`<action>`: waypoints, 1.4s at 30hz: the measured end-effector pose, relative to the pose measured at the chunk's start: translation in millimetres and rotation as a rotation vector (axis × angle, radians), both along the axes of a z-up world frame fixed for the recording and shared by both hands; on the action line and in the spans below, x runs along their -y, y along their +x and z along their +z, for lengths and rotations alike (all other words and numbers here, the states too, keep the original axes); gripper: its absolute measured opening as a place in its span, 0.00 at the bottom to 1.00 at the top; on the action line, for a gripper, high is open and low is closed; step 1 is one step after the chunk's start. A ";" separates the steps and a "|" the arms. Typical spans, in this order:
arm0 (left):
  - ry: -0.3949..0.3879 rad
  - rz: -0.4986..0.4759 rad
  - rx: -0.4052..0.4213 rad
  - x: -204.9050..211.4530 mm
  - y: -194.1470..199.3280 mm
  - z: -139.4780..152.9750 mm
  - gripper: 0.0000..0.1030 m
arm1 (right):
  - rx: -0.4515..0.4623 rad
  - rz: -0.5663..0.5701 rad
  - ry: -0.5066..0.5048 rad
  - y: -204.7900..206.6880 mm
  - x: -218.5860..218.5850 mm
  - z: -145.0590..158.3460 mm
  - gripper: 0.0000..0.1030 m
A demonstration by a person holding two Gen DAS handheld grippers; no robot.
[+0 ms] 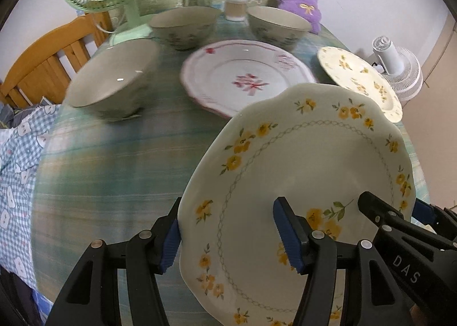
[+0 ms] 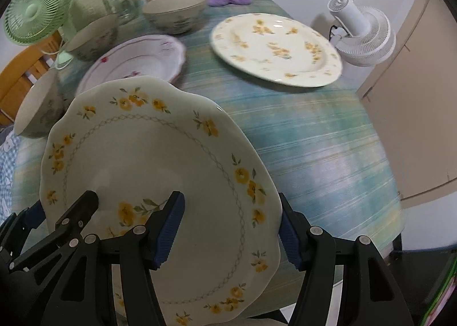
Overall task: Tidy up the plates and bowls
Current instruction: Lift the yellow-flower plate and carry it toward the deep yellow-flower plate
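Two tools are clamped on one yellow-flowered plate [image 1: 300, 183], the left tool [image 1: 228, 237] pinching its left rim and the right tool [image 2: 228, 233] pinching its right rim, so that it is held tilted above the near part of the counter [image 1: 114, 171]. The carrying step seems to be in hand, and the next move is judged to call for a level, joint lowering onto the matching flowered plate [image 2: 274, 49] at far right or the pink-patterned plate [image 1: 245, 74]. Both tools are pointed steeply downward, side by side.
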State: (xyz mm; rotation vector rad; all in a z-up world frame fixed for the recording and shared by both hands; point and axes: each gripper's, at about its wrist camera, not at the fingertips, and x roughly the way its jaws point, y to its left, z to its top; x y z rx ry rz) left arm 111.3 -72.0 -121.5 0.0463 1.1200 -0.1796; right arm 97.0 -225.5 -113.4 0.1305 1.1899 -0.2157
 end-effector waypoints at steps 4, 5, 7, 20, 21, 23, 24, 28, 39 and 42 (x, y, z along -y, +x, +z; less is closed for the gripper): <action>0.003 0.014 -0.004 35.9 -3.1 -1.9 0.61 | -0.003 0.013 -0.001 2.8 38.2 -1.5 0.64; 0.004 0.017 -0.007 43.9 -3.0 -2.9 0.61 | -0.005 0.015 0.000 3.2 45.4 -2.3 0.64; 0.008 0.023 -0.013 59.1 -3.2 -5.0 0.61 | -0.012 0.020 0.004 4.2 62.1 -5.2 0.64; 0.037 0.059 -0.021 122.4 4.1 -21.1 0.63 | -0.025 0.033 0.008 10.5 120.9 -21.9 0.64; 0.039 0.063 -0.024 124.5 5.3 -22.8 0.63 | -0.024 0.038 0.012 11.2 123.3 -23.3 0.64; 0.044 0.075 -0.033 126.5 7.3 -26.0 0.63 | -0.026 0.047 0.026 13.8 127.2 -25.3 0.64; 0.046 0.079 -0.037 127.3 8.0 -26.9 0.63 | -0.029 0.051 0.029 15.6 127.7 -26.0 0.64; 0.044 0.090 -0.060 127.8 12.4 -31.8 0.63 | -0.050 0.064 0.066 21.7 134.0 -31.6 0.64; 0.044 0.076 0.004 124.0 11.6 -4.4 0.76 | 0.041 0.079 0.035 17.5 133.2 1.3 0.72; 0.043 0.047 0.050 121.7 12.8 11.9 0.77 | 0.079 0.062 0.039 14.3 132.9 16.9 0.72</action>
